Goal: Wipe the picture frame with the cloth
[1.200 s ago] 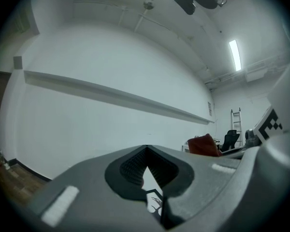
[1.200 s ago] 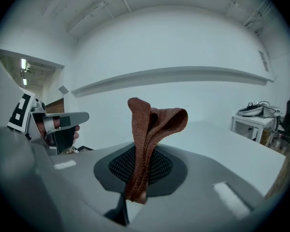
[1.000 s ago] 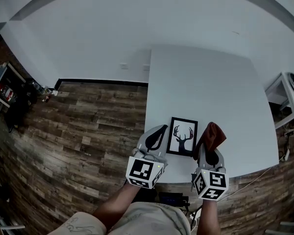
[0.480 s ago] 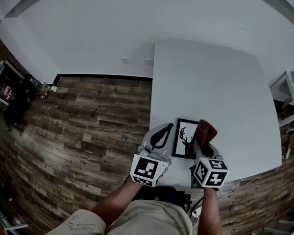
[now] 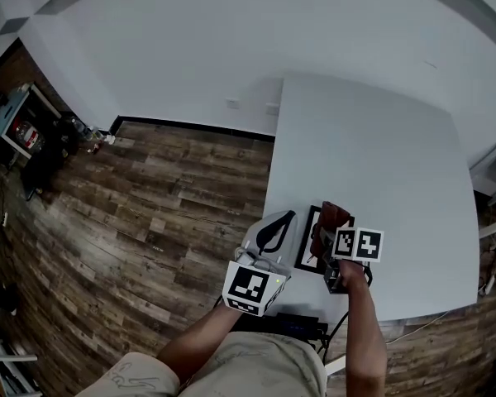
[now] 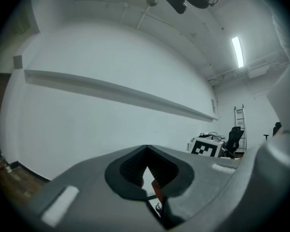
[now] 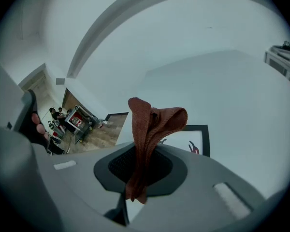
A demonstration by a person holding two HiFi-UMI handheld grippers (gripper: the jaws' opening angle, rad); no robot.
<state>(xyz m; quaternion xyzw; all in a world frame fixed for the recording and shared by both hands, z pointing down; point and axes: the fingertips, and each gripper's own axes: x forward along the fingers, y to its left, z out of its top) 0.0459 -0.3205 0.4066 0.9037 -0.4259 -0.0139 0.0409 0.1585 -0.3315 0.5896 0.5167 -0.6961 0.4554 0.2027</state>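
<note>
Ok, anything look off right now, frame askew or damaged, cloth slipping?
Nothing stands out. The picture frame lies flat on the white table near its front left corner, with no visible damage. The cloth is pinched firmly in the right gripper, bunched up. The left gripper is shut and empty.

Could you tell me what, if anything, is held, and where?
The right gripper pinches the rust-red knitted cloth near its lower end; the left gripper holds nothing.
</note>
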